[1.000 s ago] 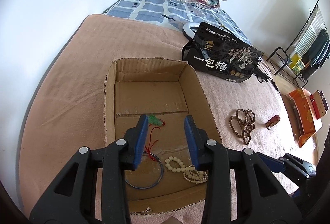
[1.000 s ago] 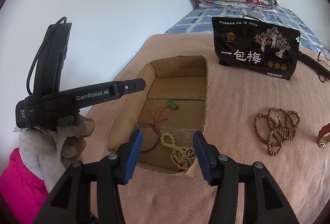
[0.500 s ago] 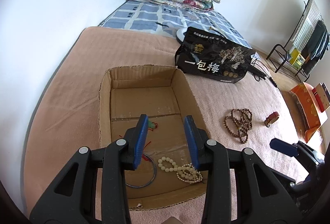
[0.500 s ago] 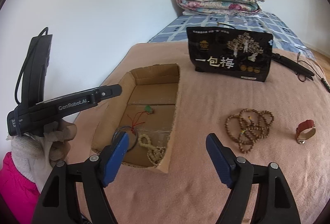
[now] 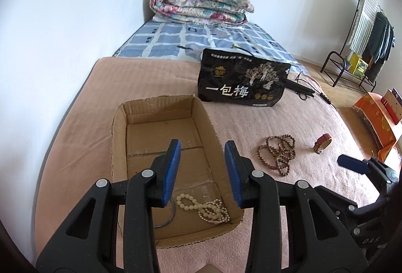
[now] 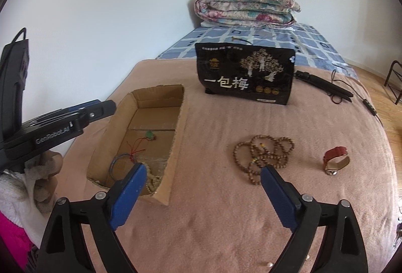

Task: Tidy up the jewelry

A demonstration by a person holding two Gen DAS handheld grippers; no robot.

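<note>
The left claw [image 5: 202,172] hovered over the cardboard box [image 5: 120,147], its blue pads parted and empty. The right claw [image 6: 201,195] hung low above the bed's pink blanket [image 6: 213,222], spread wide, gripping nothing. Its neighbour's side read "GenRobot.AI". Cream beads [image 5: 203,207] lay inside the box; brown beads [image 6: 263,155] and a red watch [image 6: 335,160] lay outside. A black bag [image 6: 245,74] read "一包梅".

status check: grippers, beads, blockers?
Left gripper and right gripper open, empty. Brown bead strand and red watch lie outside cardboard box. Nothing in the way.
</note>
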